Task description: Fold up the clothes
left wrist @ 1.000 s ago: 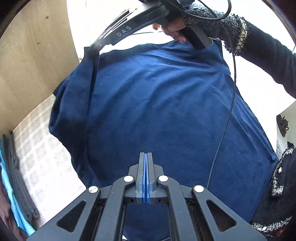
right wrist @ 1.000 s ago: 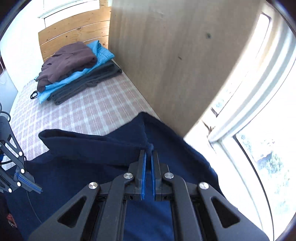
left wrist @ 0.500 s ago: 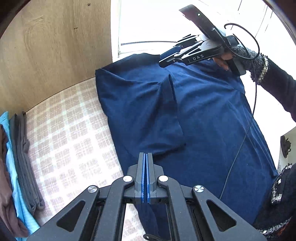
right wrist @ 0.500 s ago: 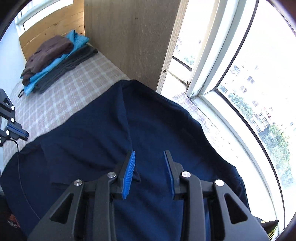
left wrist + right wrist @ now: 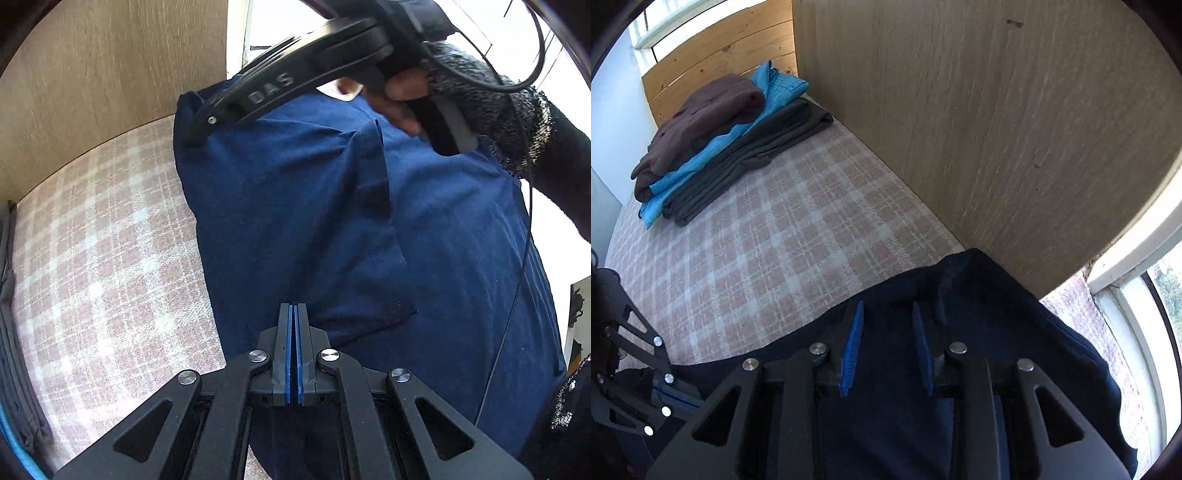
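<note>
Navy shirt [image 5: 332, 229] on pink-and-white plaid cover [image 5: 783, 236]; brown, turquoise and grey folded stack [image 5: 716, 147].

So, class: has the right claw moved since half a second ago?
Yes. The right claw swung left, from the window toward the wooden panel and folded pile.

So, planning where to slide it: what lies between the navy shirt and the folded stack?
Only bare checked bedcover between navy shirt and folded stack, in the right wrist view.

Right gripper [image 5: 886, 325] over navy shirt [image 5: 979, 354]
Its blue pads spread apart above the fabric, seemingly not gripping; folded clothes stack [image 5: 724, 144] lies well apart on the checked cover [image 5: 783, 251].
</note>
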Motion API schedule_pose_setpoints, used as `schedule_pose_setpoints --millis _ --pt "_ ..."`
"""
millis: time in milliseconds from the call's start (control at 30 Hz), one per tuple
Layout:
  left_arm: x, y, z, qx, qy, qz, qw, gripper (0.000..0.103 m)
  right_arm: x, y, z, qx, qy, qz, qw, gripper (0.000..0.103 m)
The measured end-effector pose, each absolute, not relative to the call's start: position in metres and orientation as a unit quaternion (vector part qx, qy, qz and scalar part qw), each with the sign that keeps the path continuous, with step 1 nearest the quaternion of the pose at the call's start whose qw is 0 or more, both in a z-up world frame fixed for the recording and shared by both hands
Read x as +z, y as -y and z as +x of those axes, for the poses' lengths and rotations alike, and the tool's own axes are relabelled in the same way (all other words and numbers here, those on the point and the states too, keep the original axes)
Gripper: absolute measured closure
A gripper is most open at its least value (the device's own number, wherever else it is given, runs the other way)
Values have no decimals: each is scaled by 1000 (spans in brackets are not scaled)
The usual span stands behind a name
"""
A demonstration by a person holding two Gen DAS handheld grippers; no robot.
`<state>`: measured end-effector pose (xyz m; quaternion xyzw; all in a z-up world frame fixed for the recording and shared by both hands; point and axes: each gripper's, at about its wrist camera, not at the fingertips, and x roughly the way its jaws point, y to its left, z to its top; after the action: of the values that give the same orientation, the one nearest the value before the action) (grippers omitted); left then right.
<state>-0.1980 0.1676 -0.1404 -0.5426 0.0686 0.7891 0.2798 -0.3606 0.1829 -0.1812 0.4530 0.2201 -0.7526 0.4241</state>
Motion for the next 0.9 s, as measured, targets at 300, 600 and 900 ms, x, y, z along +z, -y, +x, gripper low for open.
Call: schedule_pose_setpoints --millis 300,600,900 --pt "-104 -112 -153 809 -41 -532 246 101 -165 -184 -348 -767 -218 436 416 77" --pt "-81 -78 -9 803 10 -552 224 101 -167 -207 -228 -723 -243 456 458 76" --pt "-80 -48 144 798 90 -582 129 98 -183 -154 -193 -723 -306 448 428 76"
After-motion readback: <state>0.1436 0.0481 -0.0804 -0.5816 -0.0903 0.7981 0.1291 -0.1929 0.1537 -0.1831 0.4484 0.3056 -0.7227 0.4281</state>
